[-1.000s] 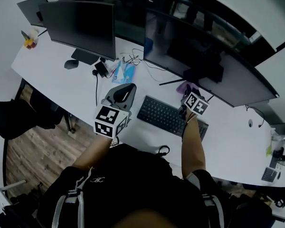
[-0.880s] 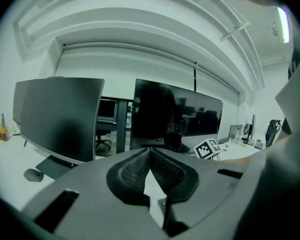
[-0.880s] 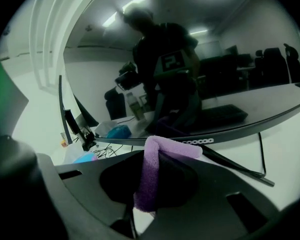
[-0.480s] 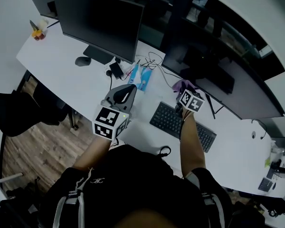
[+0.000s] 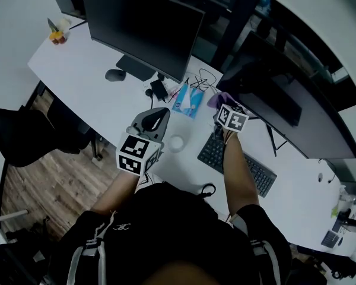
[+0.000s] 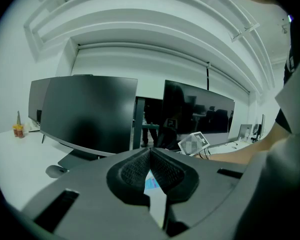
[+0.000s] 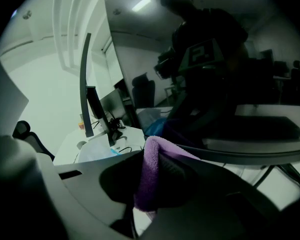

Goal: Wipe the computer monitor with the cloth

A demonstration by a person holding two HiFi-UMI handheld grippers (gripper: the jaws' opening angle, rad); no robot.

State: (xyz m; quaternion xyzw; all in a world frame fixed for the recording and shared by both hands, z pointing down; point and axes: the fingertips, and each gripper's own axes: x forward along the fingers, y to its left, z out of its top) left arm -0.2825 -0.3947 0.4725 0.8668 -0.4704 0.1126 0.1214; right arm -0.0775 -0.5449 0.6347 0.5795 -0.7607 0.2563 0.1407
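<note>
- Right gripper [image 5: 221, 104] is clamped on the purple cloth [image 5: 216, 99], which sits just at the lower left end of the wide monitor [image 5: 296, 108]
- Left gripper [image 5: 155, 117] hangs well left of that monitor, its jaws pressed together on nothing
- Wiping looks barely begun to me: the cloth is near the screen's edge and the whole panel is left to cover
- Only the right gripper view shows the cloth folded between the pads, close to the dark glass; only the head view shows both grippers together
</note>
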